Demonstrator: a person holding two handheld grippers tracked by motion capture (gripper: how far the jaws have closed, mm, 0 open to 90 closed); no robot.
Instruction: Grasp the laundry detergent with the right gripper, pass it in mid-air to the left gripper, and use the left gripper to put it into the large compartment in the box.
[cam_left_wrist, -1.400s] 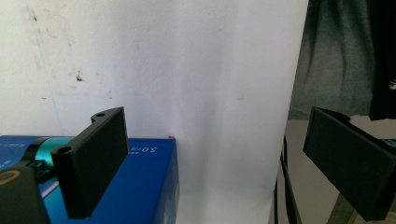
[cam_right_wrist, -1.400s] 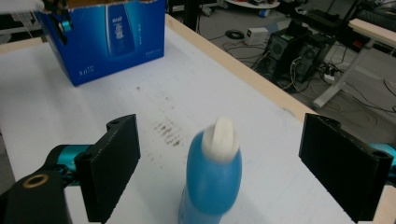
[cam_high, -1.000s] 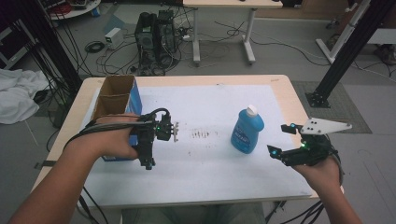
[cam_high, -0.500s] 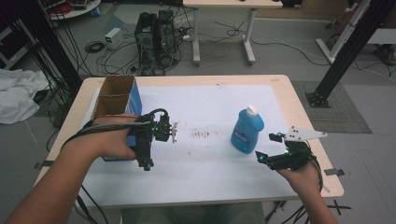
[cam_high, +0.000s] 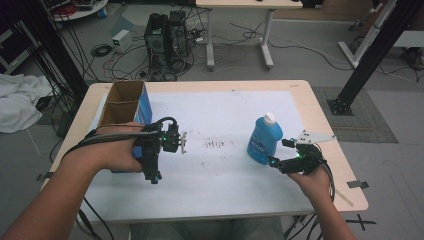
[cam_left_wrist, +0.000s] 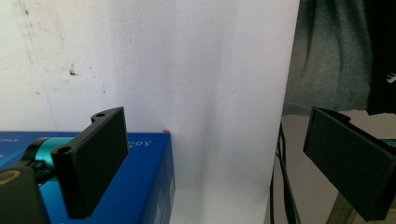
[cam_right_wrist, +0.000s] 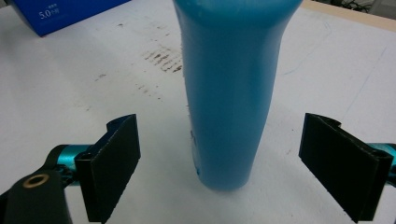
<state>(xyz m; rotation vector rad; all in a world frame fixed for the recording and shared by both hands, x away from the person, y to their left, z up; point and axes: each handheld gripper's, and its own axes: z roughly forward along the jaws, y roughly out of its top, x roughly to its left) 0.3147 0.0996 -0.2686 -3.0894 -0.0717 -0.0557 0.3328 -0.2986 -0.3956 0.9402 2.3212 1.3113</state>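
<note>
White paper covers the table (cam_high: 310, 100). At its three o'clock side an upright blue bottle (cam_high: 264, 140) stands between the spread jaws of the right gripper (cam_high: 276, 161), untouched. At nine o'clock, the left gripper (cam_high: 181, 143), jaws released, hovers beside a blue cardboard box (cam_high: 142, 106).

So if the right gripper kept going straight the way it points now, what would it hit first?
The blue bottle. In the right gripper view it stands upright on the white table cover, centred ahead between the right gripper's open fingers, with gaps on both sides. How near it is cannot be told exactly.
</note>
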